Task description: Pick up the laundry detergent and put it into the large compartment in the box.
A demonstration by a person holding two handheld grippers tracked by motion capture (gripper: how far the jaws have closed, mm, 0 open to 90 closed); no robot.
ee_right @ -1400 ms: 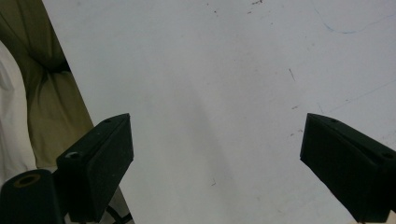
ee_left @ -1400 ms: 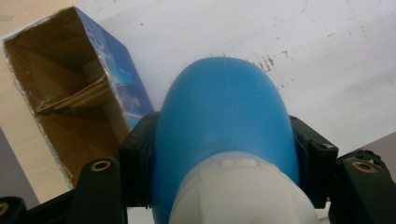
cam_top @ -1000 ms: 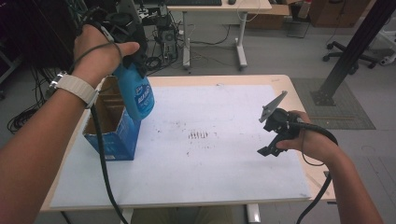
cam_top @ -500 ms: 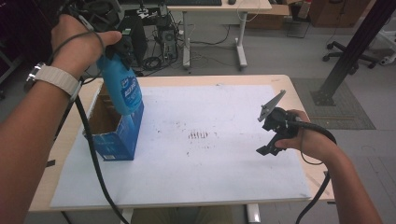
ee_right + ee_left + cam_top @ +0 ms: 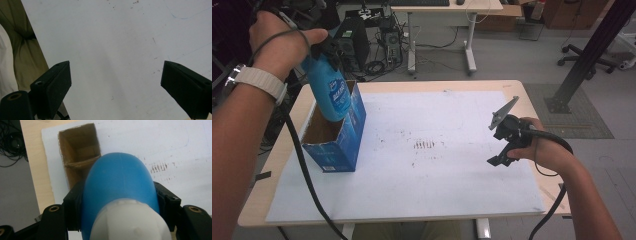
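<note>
A blue plastic bottle (image 5: pixel 329 90) hangs bottom-down over the open top of a blue cardboard box (image 5: pixel 343 142) at the table's left side. My left gripper (image 5: pixel 323 49) is shut on the bottle's upper part, high above the box. In the left gripper view the bottle (image 5: pixel 118 182) bulges between the two black jaws, its white cap end nearest the camera, and the box's brown inside (image 5: pixel 80 152) lies beyond it. My right gripper (image 5: pixel 504 142) rests open low over the white sheet at the right, its jaws far apart with nothing between them (image 5: pixel 116 82).
A white sheet (image 5: pixel 437 165) covers most of the wooden table (image 5: pixel 257 200), with a small patch of dark marks (image 5: pixel 424 145) in its middle. Cables trail from both grippers. Desks, a computer tower (image 5: pixel 352 40) and chairs stand on the floor behind the table.
My left hand has carried the bottle up and leftward, so it now stands more upright over the box's opening. The right gripper has kept still.
</note>
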